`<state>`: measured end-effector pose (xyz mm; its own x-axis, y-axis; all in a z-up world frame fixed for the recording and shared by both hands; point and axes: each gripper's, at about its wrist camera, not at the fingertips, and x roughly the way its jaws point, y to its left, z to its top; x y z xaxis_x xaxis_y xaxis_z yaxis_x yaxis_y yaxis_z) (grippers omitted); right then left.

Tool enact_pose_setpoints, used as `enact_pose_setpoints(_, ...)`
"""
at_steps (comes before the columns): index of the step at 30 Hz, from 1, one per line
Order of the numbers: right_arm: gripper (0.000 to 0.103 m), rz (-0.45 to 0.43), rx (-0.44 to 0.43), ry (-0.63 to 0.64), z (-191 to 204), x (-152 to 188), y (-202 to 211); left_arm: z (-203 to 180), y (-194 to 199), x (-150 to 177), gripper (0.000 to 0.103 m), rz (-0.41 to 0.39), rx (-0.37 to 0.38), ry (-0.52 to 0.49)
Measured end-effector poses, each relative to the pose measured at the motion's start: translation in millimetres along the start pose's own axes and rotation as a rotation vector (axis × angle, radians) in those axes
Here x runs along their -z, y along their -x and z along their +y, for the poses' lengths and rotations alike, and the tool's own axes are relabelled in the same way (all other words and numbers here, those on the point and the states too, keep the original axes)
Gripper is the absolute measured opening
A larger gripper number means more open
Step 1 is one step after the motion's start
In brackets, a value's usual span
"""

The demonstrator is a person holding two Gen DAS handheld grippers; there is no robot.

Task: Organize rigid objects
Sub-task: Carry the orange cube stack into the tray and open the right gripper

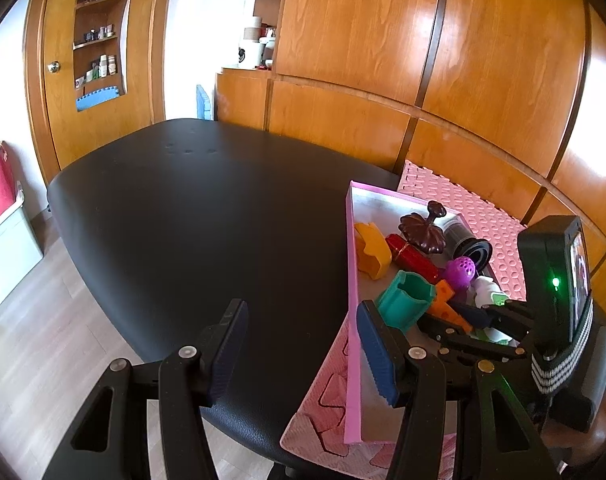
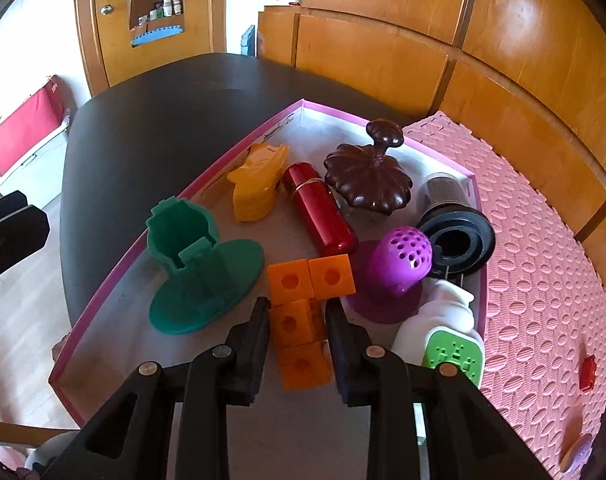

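Wood-panelled cabinets back a black tabletop (image 1: 191, 216) where a pink-rimmed tray (image 2: 259, 127) sits on a pink foam mat (image 2: 543, 248). My right tool (image 2: 297, 312) straddles an L-shaped orange block piece (image 2: 303, 320) near the tray's front, its fingers either side of the lower cubes; I cannot tell whether they are pressing yet. My left tool (image 1: 301, 344) hangs spread wide and empty beside the tray's left wall. I judge the risk to be a twist: the block's offset arm could swing on lifting and knock the purple perforated dome (image 2: 403, 260) or green stand (image 2: 199, 264) touching it. I count one each of yellow clip (image 2: 257, 192), red cylinder (image 2: 323, 208), brown lid (image 2: 367, 180), black-capped jar (image 2: 455, 236), white-and-green dispenser (image 2: 443, 336); four orange cubes joined.
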<state>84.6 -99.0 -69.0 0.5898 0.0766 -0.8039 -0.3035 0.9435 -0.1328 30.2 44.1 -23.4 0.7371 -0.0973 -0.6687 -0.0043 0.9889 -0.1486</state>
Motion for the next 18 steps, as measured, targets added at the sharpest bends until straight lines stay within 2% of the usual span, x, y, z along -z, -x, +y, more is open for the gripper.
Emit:
enact_pose_setpoints(7,0.034,-0.001,0.003,-0.027,-3,0,4,-2,8,1,0.058,-0.012,-0.003,-0.010)
enact_pose_setpoints(13,0.041,-0.036,-0.010,-0.045,-5,8,17,-5,12,2,0.057,-0.017,0.002,-0.017)
enact_pose_setpoints(18,0.042,-0.094,-0.013,-0.073,-10,9,37,-8,17,2,0.057,-0.025,0.011,-0.027)
